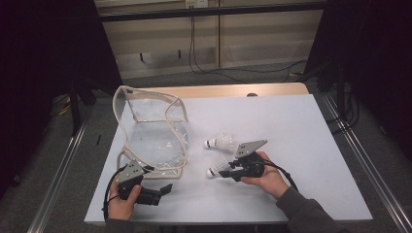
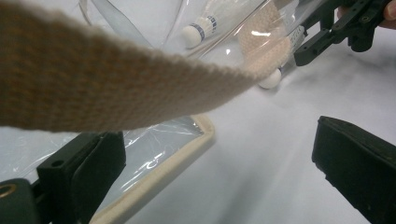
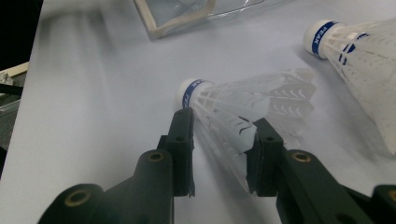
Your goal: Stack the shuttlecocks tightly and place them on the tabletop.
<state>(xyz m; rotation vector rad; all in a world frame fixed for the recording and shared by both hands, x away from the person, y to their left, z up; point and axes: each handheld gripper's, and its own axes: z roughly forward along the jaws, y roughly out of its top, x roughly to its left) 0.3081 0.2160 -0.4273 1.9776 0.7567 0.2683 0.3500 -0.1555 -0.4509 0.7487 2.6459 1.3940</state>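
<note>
A white shuttlecock with a blue-banded cork lies on the white board, and my right gripper is shut on its skirt, one pad on each side, the plastic feathers slightly squeezed. A second shuttlecock lies loose just beyond it. A clear plastic bag with beige trim stands open at the left. My left gripper rests at the bag's near corner with its jaws wide open. The bag's beige strap crosses above them without touching the pads.
The white board covers a wooden table and has bare room at the right and front. Metal rails run along both sides of the table. Cables hang against the back wall.
</note>
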